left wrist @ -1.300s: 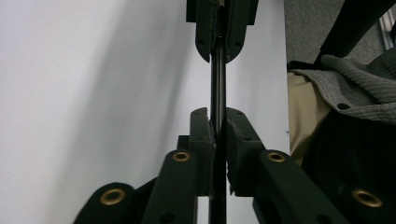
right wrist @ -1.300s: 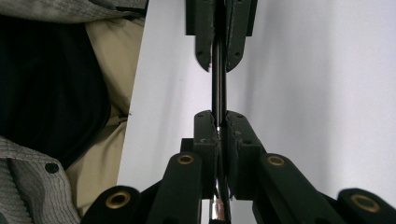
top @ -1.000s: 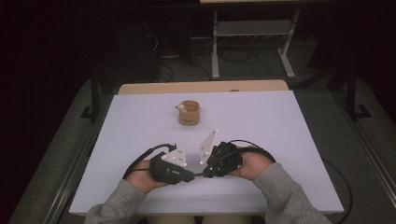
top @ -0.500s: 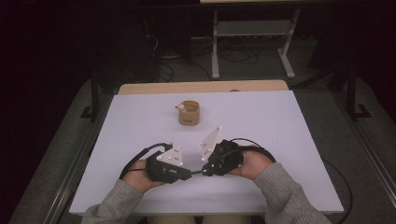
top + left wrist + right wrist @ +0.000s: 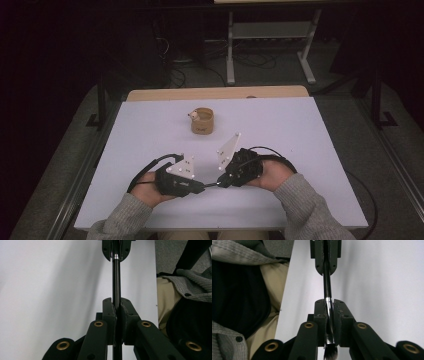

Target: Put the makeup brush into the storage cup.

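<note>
A thin black makeup brush (image 5: 211, 186) spans level between my two grippers near the table's front edge. My left gripper (image 5: 202, 188) is shut on its black handle (image 5: 116, 277), pads (image 5: 109, 312) pressed on both sides. My right gripper (image 5: 220, 184) is shut on the silver ferrule end (image 5: 327, 302), and its jaws have just closed a little further on it. The dark, pale-tipped bristles (image 5: 330, 353) poke out behind the right jaws. Each gripper view has the other gripper's tips at its top, the right gripper (image 5: 116, 250) and the left gripper (image 5: 325, 255).
A small brown wooden cup (image 5: 202, 121) with a white item at its rim stands mid-table, beyond both grippers. The white table top (image 5: 300, 140) ends in a wooden strip at the back. Grey sleeves and a lap sit close to the front edge.
Both hands stay in place with the brush held between them. The left gripper's grey plate sits slightly lower than a second ago.
</note>
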`<state>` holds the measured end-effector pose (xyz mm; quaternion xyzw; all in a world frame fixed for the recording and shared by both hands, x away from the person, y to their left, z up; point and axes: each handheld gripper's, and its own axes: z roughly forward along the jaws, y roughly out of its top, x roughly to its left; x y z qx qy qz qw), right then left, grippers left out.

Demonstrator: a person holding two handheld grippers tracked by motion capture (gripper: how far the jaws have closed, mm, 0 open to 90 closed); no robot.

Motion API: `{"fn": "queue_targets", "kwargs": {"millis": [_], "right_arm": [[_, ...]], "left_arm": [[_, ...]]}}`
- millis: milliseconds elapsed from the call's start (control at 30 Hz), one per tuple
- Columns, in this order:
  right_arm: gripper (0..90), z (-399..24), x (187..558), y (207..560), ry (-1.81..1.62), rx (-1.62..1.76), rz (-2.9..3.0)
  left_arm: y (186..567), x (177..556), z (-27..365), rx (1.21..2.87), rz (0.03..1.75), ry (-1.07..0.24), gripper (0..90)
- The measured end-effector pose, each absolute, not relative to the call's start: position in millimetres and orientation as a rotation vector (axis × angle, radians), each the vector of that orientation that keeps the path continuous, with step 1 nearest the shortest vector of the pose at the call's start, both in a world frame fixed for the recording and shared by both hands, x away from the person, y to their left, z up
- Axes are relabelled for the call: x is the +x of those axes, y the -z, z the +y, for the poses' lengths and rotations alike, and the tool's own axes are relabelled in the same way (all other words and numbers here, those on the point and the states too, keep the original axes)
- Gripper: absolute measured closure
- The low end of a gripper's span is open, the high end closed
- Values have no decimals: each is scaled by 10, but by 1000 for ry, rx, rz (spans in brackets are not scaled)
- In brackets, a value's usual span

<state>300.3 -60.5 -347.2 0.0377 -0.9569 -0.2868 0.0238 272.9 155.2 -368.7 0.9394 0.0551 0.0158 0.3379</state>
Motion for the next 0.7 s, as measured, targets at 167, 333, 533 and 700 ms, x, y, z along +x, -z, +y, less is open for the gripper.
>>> {"fn": "queue_targets", "kwargs": {"millis": [167, 333, 533, 700], "right_arm": [[826, -574, 2979, 3492, 834, 137, -2972], [826, -543, 2972, 3498, 823, 136, -2986], [826, -458, 2894, 3515, 732, 181, -3037], [819, -450, 2889, 3504, 764, 190, -3026]], "left_arm": [[3737, 2736, 1497, 2478, 157, -15, 823], [3720, 2762, 1419, 2474, 185, 8, 736], [3685, 2772, 1280, 2510, 134, 31, 779], [3704, 2760, 1263, 2523, 120, 25, 832]]}}
